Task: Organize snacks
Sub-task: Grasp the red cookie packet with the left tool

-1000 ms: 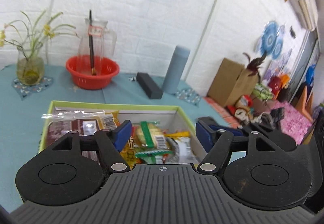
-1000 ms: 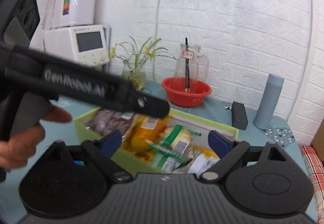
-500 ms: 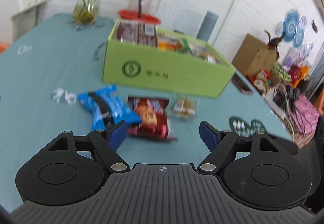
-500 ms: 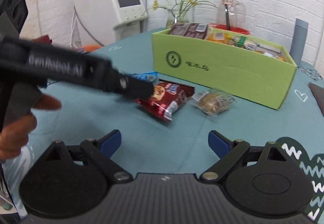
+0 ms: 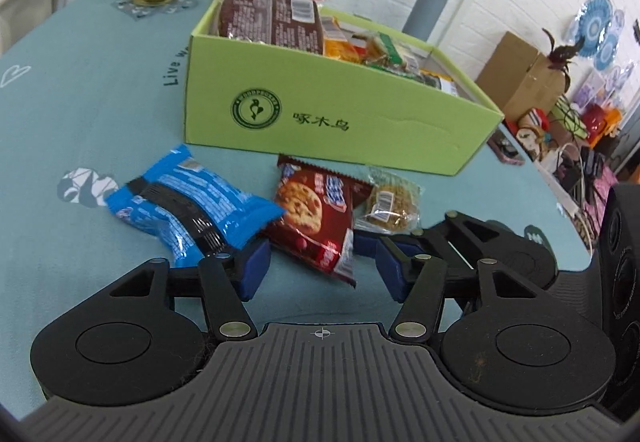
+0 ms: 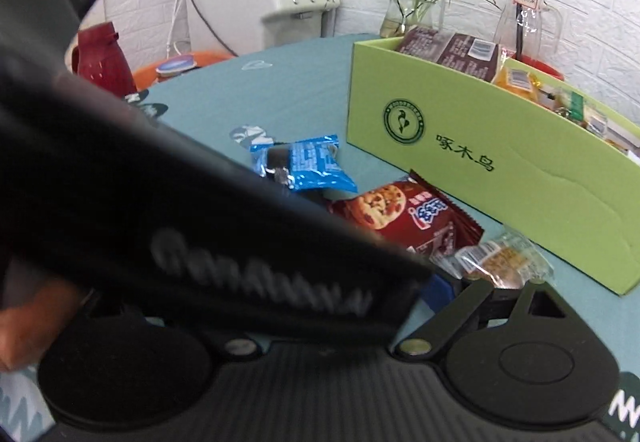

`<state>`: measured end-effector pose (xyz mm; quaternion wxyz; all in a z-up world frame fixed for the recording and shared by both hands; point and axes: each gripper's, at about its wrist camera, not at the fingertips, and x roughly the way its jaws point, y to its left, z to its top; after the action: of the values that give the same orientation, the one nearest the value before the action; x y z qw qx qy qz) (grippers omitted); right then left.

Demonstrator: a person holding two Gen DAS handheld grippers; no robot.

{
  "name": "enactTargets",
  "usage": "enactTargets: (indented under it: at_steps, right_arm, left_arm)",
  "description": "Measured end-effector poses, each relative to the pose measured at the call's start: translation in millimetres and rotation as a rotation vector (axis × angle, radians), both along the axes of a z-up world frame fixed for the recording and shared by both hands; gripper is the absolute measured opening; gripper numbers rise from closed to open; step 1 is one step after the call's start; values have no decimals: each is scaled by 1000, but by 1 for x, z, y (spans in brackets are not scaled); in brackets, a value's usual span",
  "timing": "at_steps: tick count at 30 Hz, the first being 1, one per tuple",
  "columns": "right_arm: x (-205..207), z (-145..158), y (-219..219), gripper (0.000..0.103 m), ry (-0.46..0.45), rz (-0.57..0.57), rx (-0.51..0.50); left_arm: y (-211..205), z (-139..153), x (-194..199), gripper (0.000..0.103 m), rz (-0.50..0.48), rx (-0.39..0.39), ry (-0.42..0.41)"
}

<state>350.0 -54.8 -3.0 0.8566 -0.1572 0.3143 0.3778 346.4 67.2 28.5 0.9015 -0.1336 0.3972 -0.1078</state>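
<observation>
Left wrist: left gripper (image 5: 320, 268) fingers just closing, apart, red pack (image 5: 316, 218) corner between, unpinched. Light, crinkly, slippery; pinch sealed edge. Right gripper (image 5: 404, 246) wide.

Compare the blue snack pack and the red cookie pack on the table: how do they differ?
The blue snack pack has a black band and looks puffed; the red cookie pack shows a cookie picture and lies flatter. The blue one lies farther from the green box; the red one's top edge reaches it. Both are sealed and lie on the teal tablecloth.

Left black two-finger gripper with blue pads (image 5: 320, 268) tilted downward, jaws just closing, nothing pressed between; right black gripper (image 5: 404, 246) spread wide alongside.
</observation>
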Motion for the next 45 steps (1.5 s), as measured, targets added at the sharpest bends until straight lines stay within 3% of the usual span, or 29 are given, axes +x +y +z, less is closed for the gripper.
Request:
enactTargets:
  at_steps: [2,5,15,18,21,26,30,33,39,45]
  right_arm:
    - [0,-1,-2,92,9,3,15]
    - [-5,-2,-5,92,2,6,17]
    - [-40,10,-24,92,-38,-14,16]
    - [-55,12,-32,92,-64,-17,17]
    - [-60,12,-41,92,-60,-54,18]
    - [-40,14,-42,92,-27,-88,59]
    - [-14,11,-33,92,31,-84,90]
    - [6,6,-20,93,82,-43,97]
    - [-5,10,-16,93,71,12,102]
    - [-78,10,-49,93,29,31,67]
  left_arm:
    - [2,-4,1,23,-8,-36,13]
    - [3,-7,1,14,-28,-72,29]
    - [-18,6,-27,13,-63,-78,6]
    - [-23,11,-41,16,-79,-60,-6]
    - [-19,25,-46,26,-65,-3,-88]
    - [-6,41,2,31,-75,25,-131]
    - [-2,21,55,26,-101,32,-24]
    - [2,8,67,21,-100,45,15]
    - [-6,10,36,15,-144,101,-11]
    - [-38,7,-38,16,-184,89,-51]
